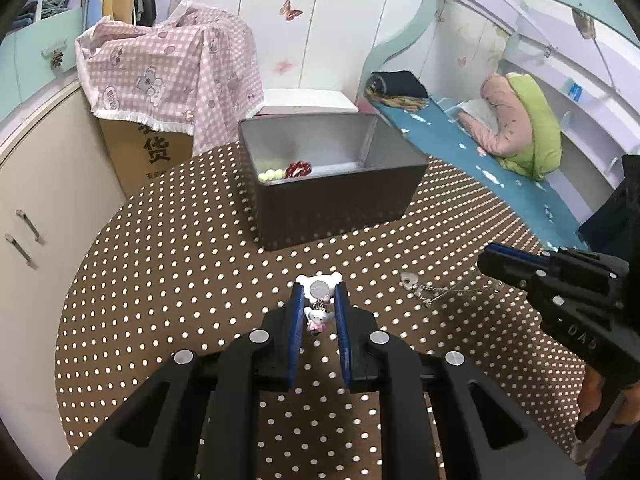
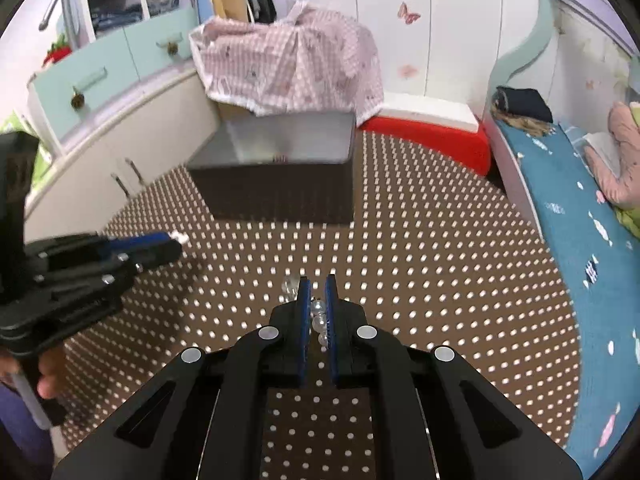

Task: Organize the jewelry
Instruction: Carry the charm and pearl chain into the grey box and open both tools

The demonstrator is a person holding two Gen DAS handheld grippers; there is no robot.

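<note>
Polka-dotted table (image 1: 160, 280) filling a child's bedroom; left gripper (image 1: 320, 294) pinching a white bear charm (image 1: 319, 286) near the front edge; right gripper (image 2: 316, 292) clamping a clear bead chain (image 2: 318, 320), its silver tail (image 1: 444, 291) trailing toward the right edge; dark box (image 1: 332, 204) sitting by the far edge, holding beads (image 1: 270, 176) and a red bracelet (image 1: 298, 169).

A pink checked cloth (image 1: 168, 68) drapes a cardboard box (image 1: 146, 152) beside the blue bed (image 1: 492, 168)
</note>
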